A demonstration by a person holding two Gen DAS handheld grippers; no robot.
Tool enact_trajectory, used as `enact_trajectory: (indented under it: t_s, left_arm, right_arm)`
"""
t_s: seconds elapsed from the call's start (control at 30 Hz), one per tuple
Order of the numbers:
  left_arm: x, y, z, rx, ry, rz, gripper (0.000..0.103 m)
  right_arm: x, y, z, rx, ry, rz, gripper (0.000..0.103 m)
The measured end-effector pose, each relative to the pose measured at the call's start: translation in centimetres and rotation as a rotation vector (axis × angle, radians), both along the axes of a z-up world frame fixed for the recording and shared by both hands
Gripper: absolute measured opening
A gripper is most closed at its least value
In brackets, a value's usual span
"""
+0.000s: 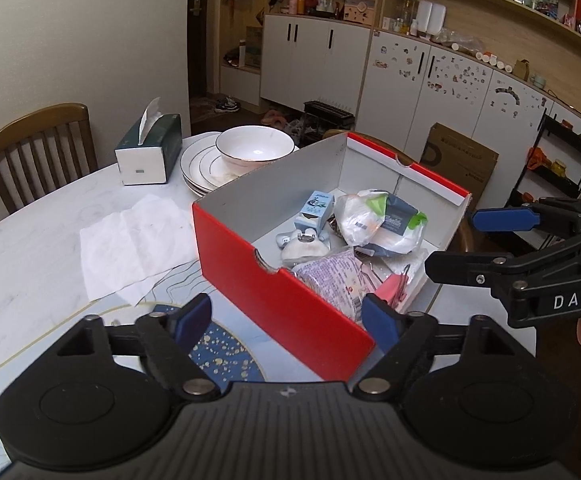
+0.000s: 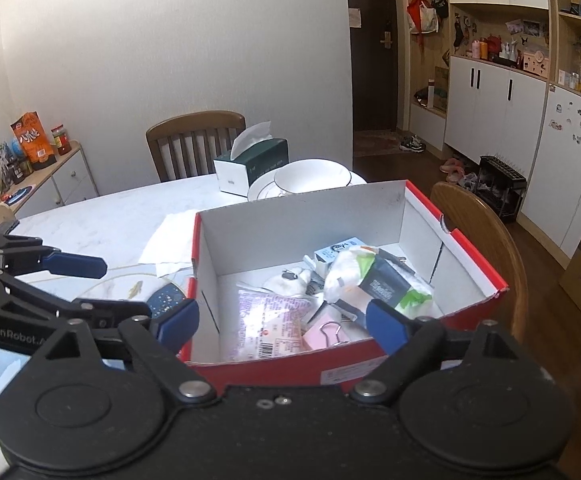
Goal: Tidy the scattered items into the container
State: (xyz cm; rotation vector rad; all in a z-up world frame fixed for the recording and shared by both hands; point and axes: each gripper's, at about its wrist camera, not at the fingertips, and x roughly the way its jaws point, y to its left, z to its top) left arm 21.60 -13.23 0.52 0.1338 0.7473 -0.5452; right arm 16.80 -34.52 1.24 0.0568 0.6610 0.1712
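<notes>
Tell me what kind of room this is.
Most likely a home dining area: a marble-look table with stacked plates and a bowl, wooden chairs, and wall cabinets with cluttered shelves near the entry door.

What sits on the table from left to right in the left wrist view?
Wooden chair behind the table → tissue box → stacked plates with bowl → red box → right gripper.

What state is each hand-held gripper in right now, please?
Left hand-held gripper: open, holding nothing.
Right hand-held gripper: open, holding nothing.
</notes>
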Motion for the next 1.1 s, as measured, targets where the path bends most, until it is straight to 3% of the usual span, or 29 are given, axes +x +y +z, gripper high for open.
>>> enact_trajectory:
  t_s: [0.13, 0.2, 0.6, 1.1]
  left_arm:
    - [-0.8, 0.5, 0.1, -0.003, -0.006, -0.006, 0.093]
    - [-1.2, 0.7, 0.1, -0.006, -0.008, -0.014, 0.103]
    - [-2.8, 1.2, -0.1, -0.012, -0.024, -0.028, 0.103]
    - [-3.3, 0.7, 0.0, 0.000, -0.044, -0.036, 0.103]
  right_arm:
    - [-0.6, 0.6, 0.2, -0.003, -0.014, -0.002, 0.096]
    - [-1.0, 0.7, 0.3, -0.001, -0.022, -0.005, 0.097]
    - [-2.8, 0.6, 1.1, -0.010, -0.055, -0.044, 0.101]
    - [-3.7, 0.1, 0.2, 0.004, -0.033, -0.070, 0.101]
